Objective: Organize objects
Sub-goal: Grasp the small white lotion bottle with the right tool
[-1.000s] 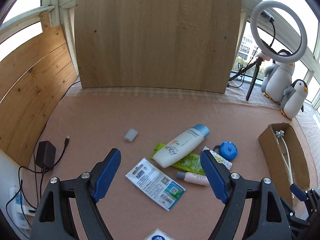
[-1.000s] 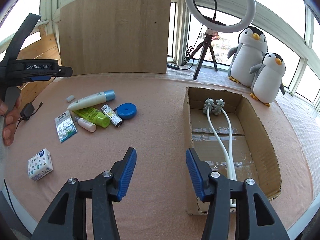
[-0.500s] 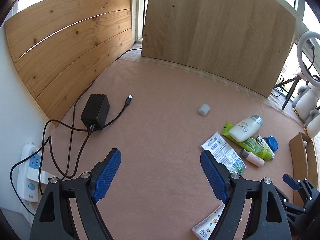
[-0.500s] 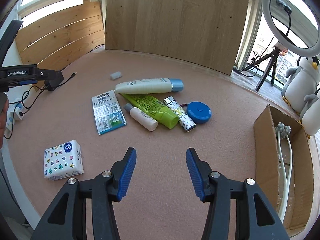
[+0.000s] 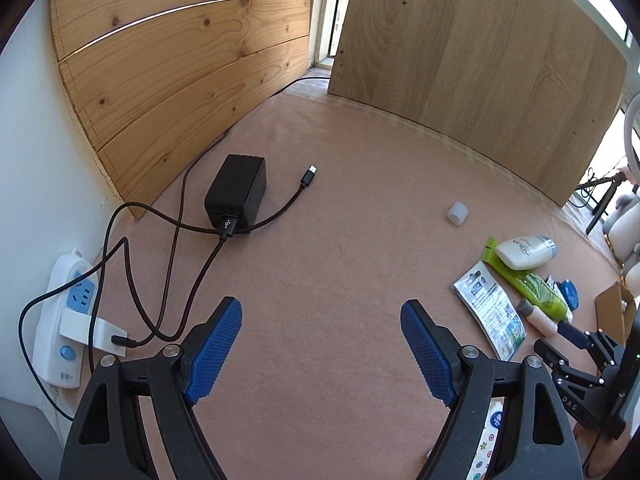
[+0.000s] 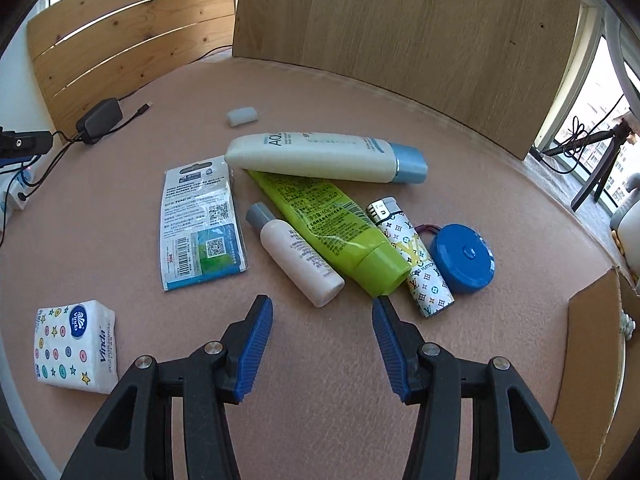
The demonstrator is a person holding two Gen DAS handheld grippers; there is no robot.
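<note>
Both my tongs gape empty; right tongs (image 6: 322,320) poised just short of pink bottle (image 6: 298,256); next: advance, clamp it.

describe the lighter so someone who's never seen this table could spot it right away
Start at the cardboard box on the right and look left to the cluster of toiletries. The lighter lies between the green tube and the round blue case. It alone is white with a colourful monogram print and a metal top.

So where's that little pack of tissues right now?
In the right wrist view, the tissue pack lies alone at lower left on the pink mat, below the flat sachet.
</note>
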